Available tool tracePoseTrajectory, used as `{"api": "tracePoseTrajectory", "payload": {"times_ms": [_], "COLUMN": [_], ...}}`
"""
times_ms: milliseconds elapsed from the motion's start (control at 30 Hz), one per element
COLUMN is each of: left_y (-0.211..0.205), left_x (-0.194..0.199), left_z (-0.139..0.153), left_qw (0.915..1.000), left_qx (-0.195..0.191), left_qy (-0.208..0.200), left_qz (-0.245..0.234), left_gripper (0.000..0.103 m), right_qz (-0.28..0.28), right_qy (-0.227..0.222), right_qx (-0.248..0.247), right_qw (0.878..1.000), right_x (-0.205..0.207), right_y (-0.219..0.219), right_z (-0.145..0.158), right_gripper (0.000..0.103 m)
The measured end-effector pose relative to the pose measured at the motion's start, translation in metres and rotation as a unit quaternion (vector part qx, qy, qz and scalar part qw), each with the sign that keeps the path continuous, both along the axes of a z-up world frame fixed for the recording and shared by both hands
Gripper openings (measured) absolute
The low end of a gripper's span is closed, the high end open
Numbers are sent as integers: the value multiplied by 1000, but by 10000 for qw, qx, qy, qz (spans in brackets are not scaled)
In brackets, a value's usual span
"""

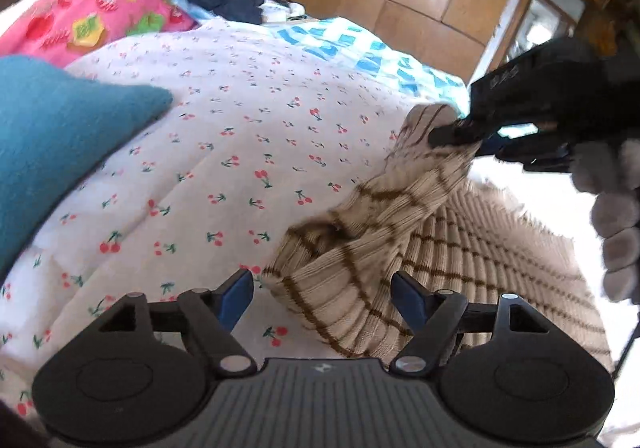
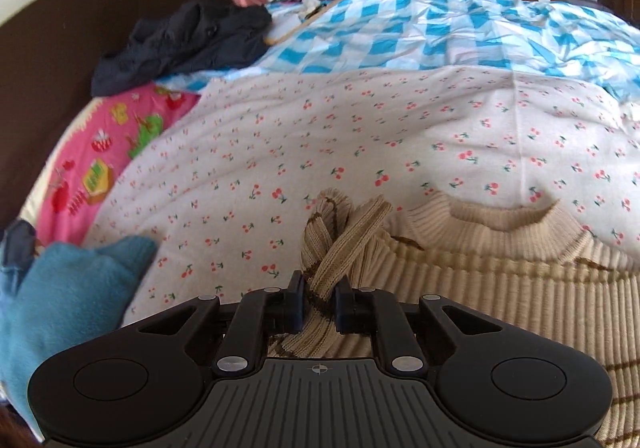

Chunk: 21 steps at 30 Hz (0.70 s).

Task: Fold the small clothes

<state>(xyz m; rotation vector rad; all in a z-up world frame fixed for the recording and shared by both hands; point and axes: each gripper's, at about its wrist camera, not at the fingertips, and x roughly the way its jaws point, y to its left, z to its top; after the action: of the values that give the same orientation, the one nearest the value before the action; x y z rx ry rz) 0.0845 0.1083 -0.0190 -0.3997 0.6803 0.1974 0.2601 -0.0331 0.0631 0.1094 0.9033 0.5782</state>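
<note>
The right tongs [image 2: 318, 306] are pinching the sleeve [image 1: 360, 216] of the sweater [image 2: 500, 280] lying on the bed [image 2: 320, 136], collar pointing away, while the left tongs [image 1: 322, 298] are gaping empty beside it; the thin pinch is risking a slip mid-fold.

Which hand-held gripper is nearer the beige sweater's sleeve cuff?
Right. The right hand-held gripper is shut on the sleeve cuff, lifting it. The left hand-held gripper is open, lower down the sleeve, its pads not pressing it.
</note>
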Motion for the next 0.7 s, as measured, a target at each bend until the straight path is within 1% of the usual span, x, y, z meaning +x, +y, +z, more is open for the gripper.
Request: {"api": "tracePoseTrajectory", "payload": {"times_ms": [33, 67, 100, 133, 167, 267, 333, 400, 467, 600, 700], "left_y": [-2, -4, -6, -8, -12, -32, -49, -70, -94, -141, -178], "left_x": [4, 6, 6, 5, 2, -3, -2, -1, 2, 14, 23], "left_z": [-1, -1, 1, 4, 9, 28, 41, 54, 64, 67, 57], "left_qw": [10000, 9998, 9995, 9993, 9990, 9968, 9938, 9889, 9822, 9704, 9620], "left_qx": [33, 24, -26, -75, -47, 185, 169, 196, 278, 240, 408], "left_qy": [41, 57, 40, -39, -143, -430, -585, -729, -858, -839, -728], "left_qz": [-79, -179, -297, -376, -414, -646, -930, -1278, -1647, -2252, -2599], "left_gripper": [69, 53, 45, 34, 30, 23, 21, 21, 21, 21, 21], "right_qz": [-27, -56, -77, -93, -118, -230, -346, -494, -646, -1002, -1209], "right_qy": [11, 24, 32, 22, 7, 1, -9, -40, -43, 45, 215], "right_qx": [90, 175, 265, 327, 385, 550, 633, 690, 740, 650, 528], "right_qw": [10000, 9998, 9996, 9994, 9992, 9982, 9974, 9964, 9952, 9928, 9910], "right_x": [0, 0, 0, -1, -2, -4, -4, -4, -3, 4, 8], "right_y": [-6, -12, -19, -25, -34, -62, -84, -108, -134, -183, -211], "right_z": [0, 1, 1, 2, 3, 6, 9, 12, 14, 6, -12], "right_gripper": [13, 13, 13, 13, 13, 13, 13, 13, 13, 13, 13]}}
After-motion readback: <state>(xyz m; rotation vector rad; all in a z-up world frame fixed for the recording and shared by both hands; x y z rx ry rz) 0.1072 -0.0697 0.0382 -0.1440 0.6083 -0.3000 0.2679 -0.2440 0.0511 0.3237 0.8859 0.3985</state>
